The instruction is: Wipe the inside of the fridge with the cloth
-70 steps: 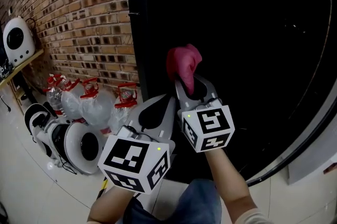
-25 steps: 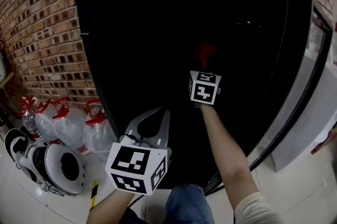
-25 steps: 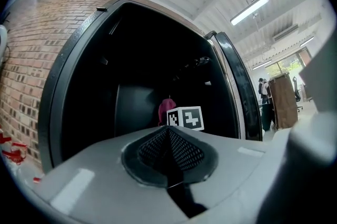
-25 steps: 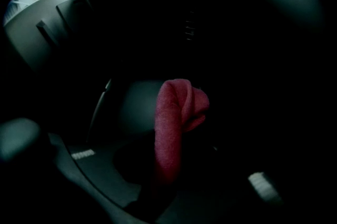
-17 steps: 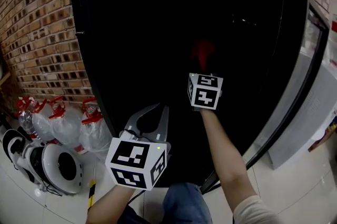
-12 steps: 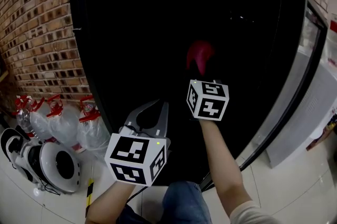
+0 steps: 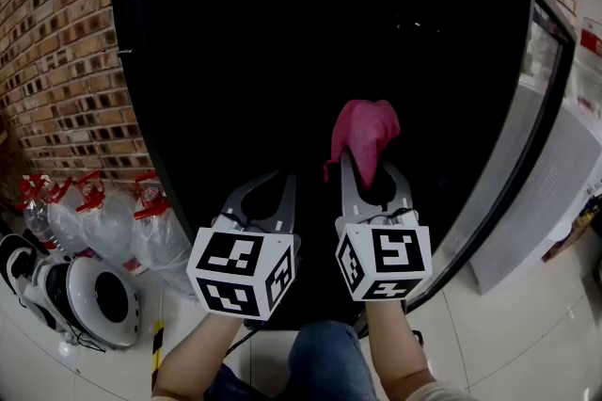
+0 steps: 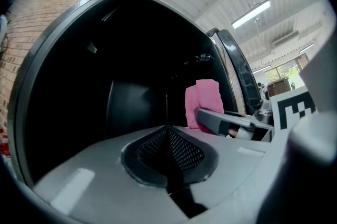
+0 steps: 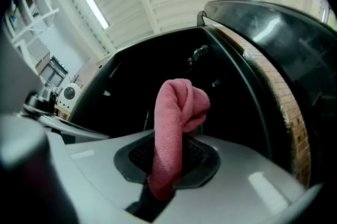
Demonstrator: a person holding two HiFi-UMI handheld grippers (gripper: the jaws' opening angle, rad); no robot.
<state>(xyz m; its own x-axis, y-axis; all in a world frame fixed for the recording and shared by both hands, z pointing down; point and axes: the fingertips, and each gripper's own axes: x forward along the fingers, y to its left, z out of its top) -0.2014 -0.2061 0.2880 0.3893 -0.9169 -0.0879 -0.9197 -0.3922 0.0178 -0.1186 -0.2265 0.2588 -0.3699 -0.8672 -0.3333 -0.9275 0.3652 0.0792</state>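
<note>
The inside of the fridge [image 7: 273,41] is lost in blackness in the head view. No shelf or inner wall can be made out, and only faint glints are seen in its upper right part. In the left gripper view a dark curved panel is dimly seen deep inside the fridge, but what it is cannot be told. The lower part of the fridge is hidden behind the two grippers and the person's arms. The fridge door [image 7: 541,107] stands open at the fridge's right and is cut off by the picture's edge.

The pink cloth [image 7: 362,137] is clamped between the jaws of the right gripper [image 7: 369,173]. Its bunched end stands up past the jaw tips, before the fridge's opening. Whether it touches any inner surface cannot be told. The left gripper [image 7: 279,178] is held just left of it before the same opening, its jaws pressed together with nothing between them.

A red and white label [image 7: 591,40] is seen to the right of the fridge door, too small to be read. Black and white square markers are carried on each gripper's cube.

The brick wall [image 7: 56,41] meets the fridge's left side. Water bottles with red handles [image 7: 113,216] and a round white appliance [image 7: 89,296] are crowded at the fridge's lower left. Pale floor tiles [image 7: 527,333] are seen at the fridge's lower right, below the door.
</note>
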